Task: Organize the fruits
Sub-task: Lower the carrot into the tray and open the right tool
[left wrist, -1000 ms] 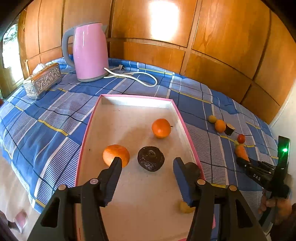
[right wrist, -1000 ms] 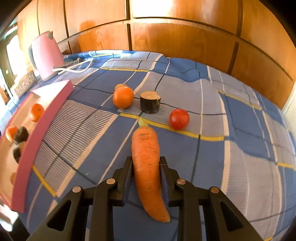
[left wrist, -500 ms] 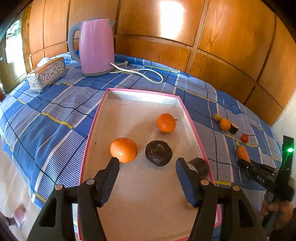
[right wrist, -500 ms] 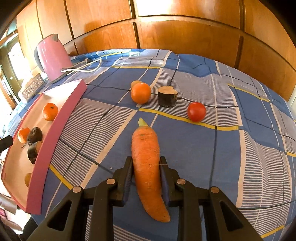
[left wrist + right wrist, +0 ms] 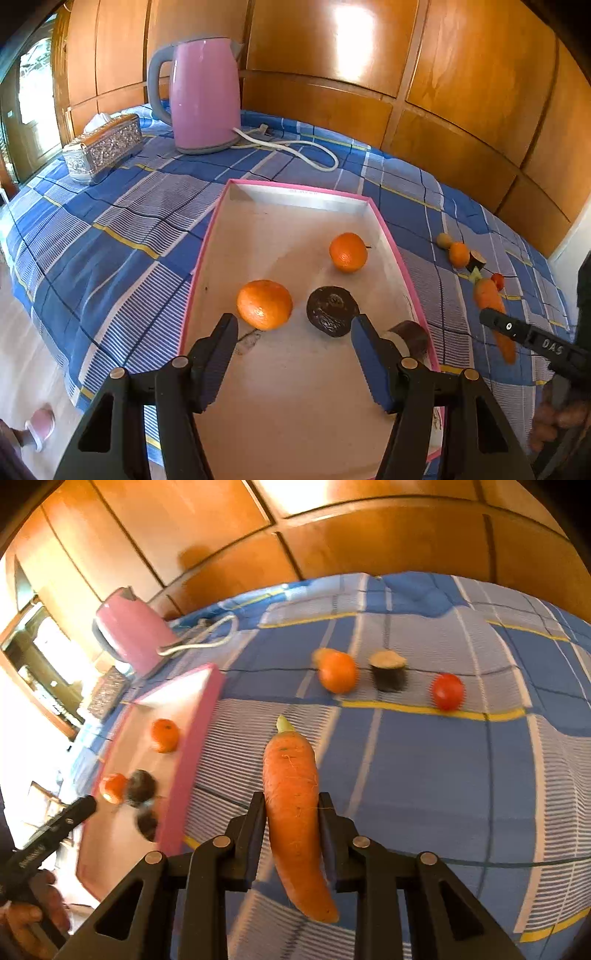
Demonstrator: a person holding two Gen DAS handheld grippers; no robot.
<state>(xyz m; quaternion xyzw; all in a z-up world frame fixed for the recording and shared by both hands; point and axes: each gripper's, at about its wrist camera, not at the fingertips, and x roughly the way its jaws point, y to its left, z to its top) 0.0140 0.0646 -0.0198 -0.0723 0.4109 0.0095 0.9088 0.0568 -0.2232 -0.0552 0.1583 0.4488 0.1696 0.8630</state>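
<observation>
Right gripper (image 5: 291,808) is clamped on the carrot (image 5: 293,805) about mid-length, thick end forward, tip hanging back past the fingers. The carrot is off the checked cloth (image 5: 461,775), out to the right of the pink tray (image 5: 207,254).

Left gripper (image 5: 291,343) hangs over the near end of the tray, jaws wide apart, nothing between them.

Step in hand, my read: carry the carrot over and set it in the tray.
- Clear the pink side wall before coming down; the trailing tip is the part likely to catch.
- Aim for the bare far half of the tray floor, away from the fruit bunched at the near end.
- Lay it flat along the tray's length, then let go low so it doesn't roll.
- Keep the left gripper out of the drop path.

Count in the tray:
- 2 oranges: near one (image 5: 264,304), far one (image 5: 348,252)
- 1 dark round fruit (image 5: 332,311)
- 1 dark cut piece (image 5: 408,334) against the right wall, half hidden behind the left gripper's finger

Anything nearer is hidden behind the gripper, so possibly more.

Still on the cloth:
- 1 orange (image 5: 337,672)
- 1 small tan fruit (image 5: 444,240) just behind that orange; blurred in the right view, so type is a guess
- 1 dark stub with a pale cut top (image 5: 388,670)
- 1 tomato (image 5: 447,691)

Elsewhere: 1 pink kettle (image 5: 201,96) with its white cord, 1 silver tissue box (image 5: 103,147).
</observation>
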